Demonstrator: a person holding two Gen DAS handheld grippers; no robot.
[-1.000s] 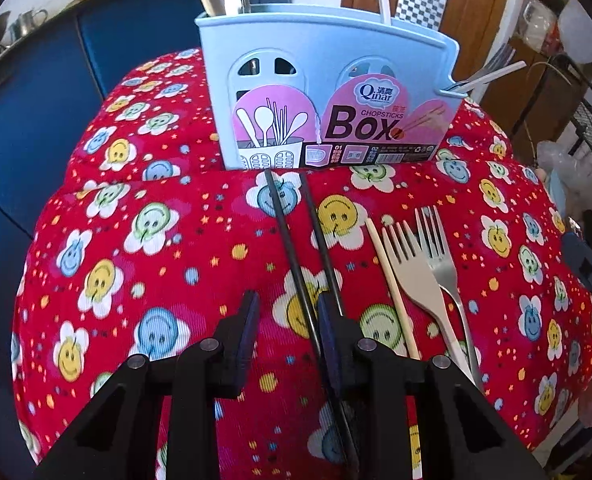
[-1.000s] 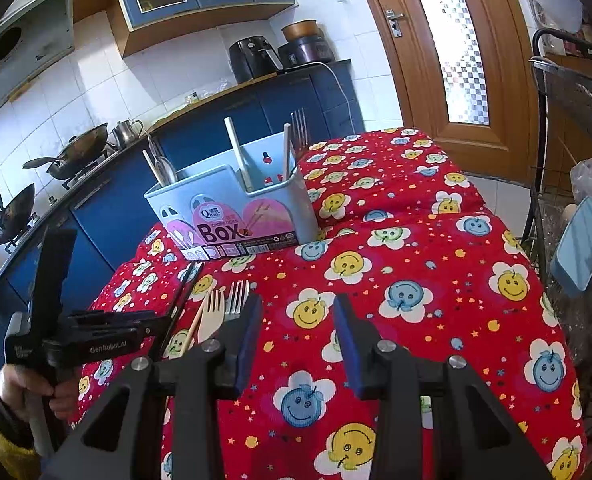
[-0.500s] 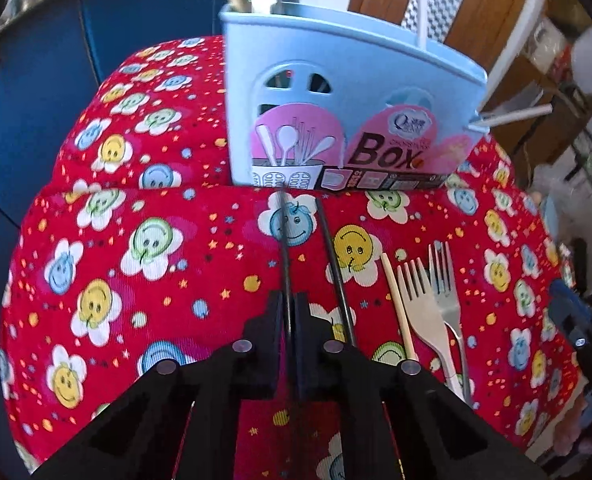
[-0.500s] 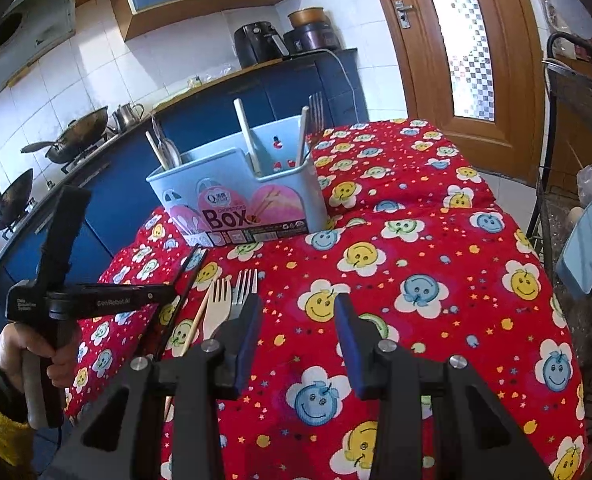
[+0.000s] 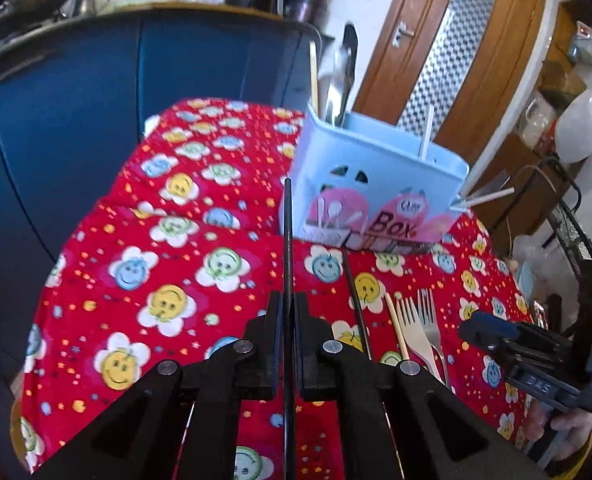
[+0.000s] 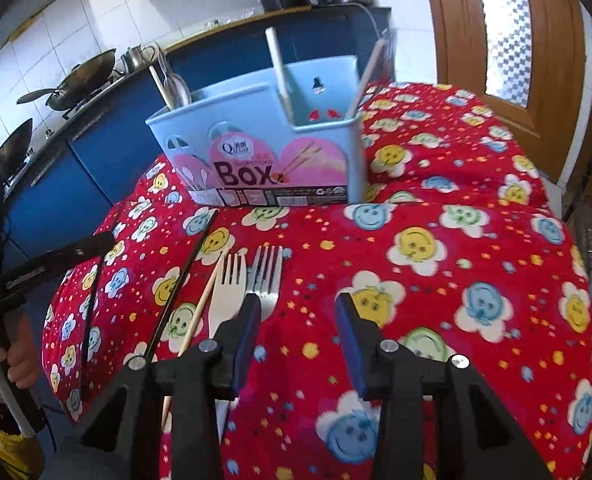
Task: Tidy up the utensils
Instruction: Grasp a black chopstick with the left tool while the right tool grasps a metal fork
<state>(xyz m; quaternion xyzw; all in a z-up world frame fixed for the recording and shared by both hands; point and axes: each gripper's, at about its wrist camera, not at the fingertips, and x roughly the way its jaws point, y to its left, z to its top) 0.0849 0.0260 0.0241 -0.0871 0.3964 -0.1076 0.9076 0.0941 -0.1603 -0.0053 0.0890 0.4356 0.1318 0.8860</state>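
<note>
Left pinching one black chopstick; right spread over the forks.

Left wrist view: my left gripper (image 5: 287,312) is pinched tight on a black chopstick (image 5: 288,240) that points ahead, its tip against the blue utensil box (image 5: 375,184) ahead to my right. A second black chopstick (image 5: 355,300), a wooden chopstick (image 5: 393,326) and two forks (image 5: 419,324) lie on the red cloth (image 5: 156,280), right of my fingers. Right wrist view: my right gripper (image 6: 297,320) hangs spread, holding nothing, left finger (image 6: 248,320) over the metal fork (image 6: 267,276); the box (image 6: 264,160) stands ahead.
</note>
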